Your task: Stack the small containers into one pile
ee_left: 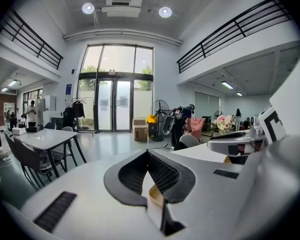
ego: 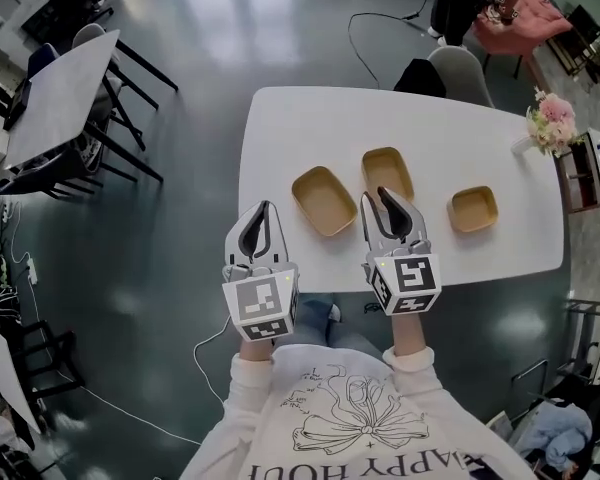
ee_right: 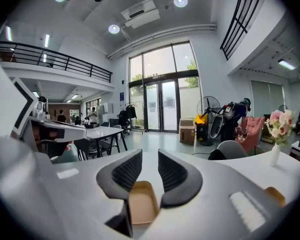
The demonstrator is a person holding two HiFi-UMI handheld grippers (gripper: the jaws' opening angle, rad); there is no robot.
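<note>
**Person's clothing and hand-held tools**
Cream sweatshirt [ego: 280, 438] with ribbed cuffs [ego: 252, 362], a line-drawn flower [ego: 355, 408] and dark lettering; left tongs [ego: 266, 208] and right tongs [ego: 373, 197] have white shells, black ribbed pads [ee_right: 125, 173] and a cube [ego: 260, 306] with black-and-white square markers.

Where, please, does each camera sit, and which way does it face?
Head view: on the person's head, facing steeply down at the table; left gripper, right gripper, sleeves show.
Left gripper view: on the left gripper, facing glass doors along its shut jaws.
Right gripper view: on the right gripper, facing the middle container between parted jaws.
Shared: both gripper views show flowers.
</note>
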